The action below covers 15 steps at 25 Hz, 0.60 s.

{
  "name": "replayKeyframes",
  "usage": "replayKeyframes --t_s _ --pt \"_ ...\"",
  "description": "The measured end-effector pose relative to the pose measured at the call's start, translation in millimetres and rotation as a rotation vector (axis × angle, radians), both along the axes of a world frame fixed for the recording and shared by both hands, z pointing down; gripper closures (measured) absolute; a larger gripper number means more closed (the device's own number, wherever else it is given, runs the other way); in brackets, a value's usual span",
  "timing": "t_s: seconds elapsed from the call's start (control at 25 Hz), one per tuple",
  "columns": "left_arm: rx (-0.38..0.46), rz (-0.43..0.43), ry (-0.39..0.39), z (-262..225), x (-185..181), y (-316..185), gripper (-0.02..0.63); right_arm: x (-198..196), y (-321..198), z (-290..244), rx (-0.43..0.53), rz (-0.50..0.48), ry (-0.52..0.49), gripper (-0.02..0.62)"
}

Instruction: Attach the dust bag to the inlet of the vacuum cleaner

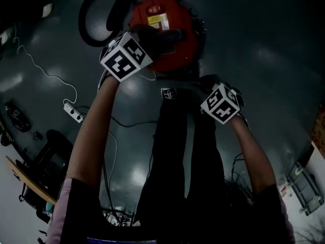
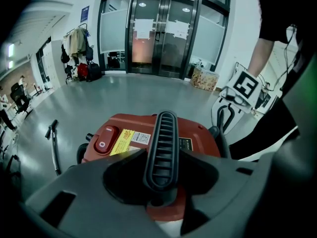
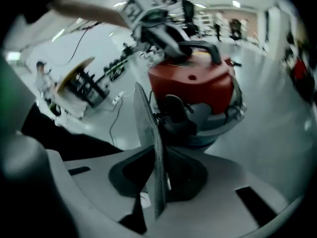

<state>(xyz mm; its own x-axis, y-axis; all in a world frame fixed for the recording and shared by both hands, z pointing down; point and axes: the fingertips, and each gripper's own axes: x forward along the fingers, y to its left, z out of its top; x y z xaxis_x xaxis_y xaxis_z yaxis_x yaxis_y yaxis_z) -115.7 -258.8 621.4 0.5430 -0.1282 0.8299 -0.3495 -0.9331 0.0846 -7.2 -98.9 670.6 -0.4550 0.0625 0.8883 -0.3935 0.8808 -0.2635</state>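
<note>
Dust bag is standing edge-on as a thin, flat grey sheet in the right gripper, in the air just in front of the vacuum cleaner and apart from it. That gripper's jaws are sitting nearly together, pinching the sheet's lower part from both sides, while its upper end is leaning free towards the machine.

The left gripper is clamping the black ribbed handle on top of the red shell, its jaws spread wide around the bar and pressing on its two sides.

In the right gripper view the red shell is sitting over a pale grey lower tub, and a black fitting is showing at the front where the two meet. What is lying inside the tub cannot be made out; the dust bag is not in it.

From the head view the machine is resting on the dark floor ahead of the person's legs, with its black hose looping to the left and a white power strip lying well apart on that side.
</note>
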Motion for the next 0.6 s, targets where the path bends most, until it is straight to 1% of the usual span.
replayKeyframes --t_s 0.04,0.08,0.12,0.16,0.24,0.4,0.48,0.52,0.56,0.6 --pt "-0.002 -0.001 -0.002 1 0 0 0.436 -1 2 -1 0.061 -0.099 0.028 0.529" --pt "-0.005 -0.001 -0.001 2 1 1 0.436 -1 4 -1 0.093 -0.173 0.048 0.529" --pt "-0.007 0.0 0.0 2 2 1 0.436 0 5 -1 0.095 -0.211 0.058 0.529" --pt "-0.009 0.0 0.0 1 2 1 0.436 0 5 -1 0.076 -0.219 0.061 0.529" --pt "-0.007 -0.001 -0.002 0 0 1 0.436 1 7 -2 0.031 -0.203 0.06 0.528" --pt "-0.004 -0.005 -0.005 2 0 0 0.436 7 6 3 -0.008 -0.175 0.072 0.495" --pt "-0.005 -0.004 -0.002 1 1 0 0.436 12 7 3 -0.029 -0.178 0.079 0.495" --pt "-0.004 -0.004 0.001 1 2 0 0.436 13 8 3 -0.029 -0.196 0.087 0.498" --pt "-0.002 -0.004 0.004 0 1 0 0.436 14 9 3 -0.014 -0.222 0.098 0.526" --pt "0.0 -0.004 0.008 0 1 -1 0.436 13 9 4 0.018 -0.251 0.11 0.529"
